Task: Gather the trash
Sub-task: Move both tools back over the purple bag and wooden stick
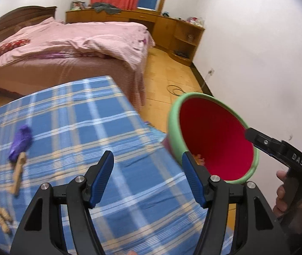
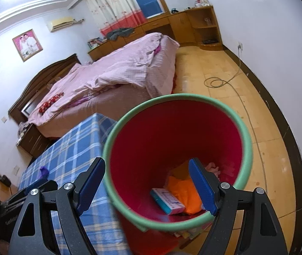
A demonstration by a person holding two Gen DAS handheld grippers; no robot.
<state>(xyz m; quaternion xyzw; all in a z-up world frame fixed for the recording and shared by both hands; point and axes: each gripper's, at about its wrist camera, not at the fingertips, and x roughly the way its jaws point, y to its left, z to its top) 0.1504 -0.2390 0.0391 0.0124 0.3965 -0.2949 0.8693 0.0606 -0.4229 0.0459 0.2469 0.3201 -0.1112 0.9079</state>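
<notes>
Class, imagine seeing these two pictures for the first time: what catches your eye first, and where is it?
The red bin with a green rim dominates, tilted beside the blue checked tablecloth, with an orange scrap and a small box at its bottom. On the cloth lie a purple wrapper and peanuts. Behind stands a bed with pink bedding.

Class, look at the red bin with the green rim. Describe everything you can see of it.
The bin looks plastic: red inside, with a thick green rim, round and open-topped. It is tilted, mouth towards the cameras, beside the blue checked table. In the left wrist view a finger of the right gripper reaches its rim; whether it is clamped is unclear. Inside lie a small box, an orange wad and something pink. The left gripper is open, apart from it.
</notes>
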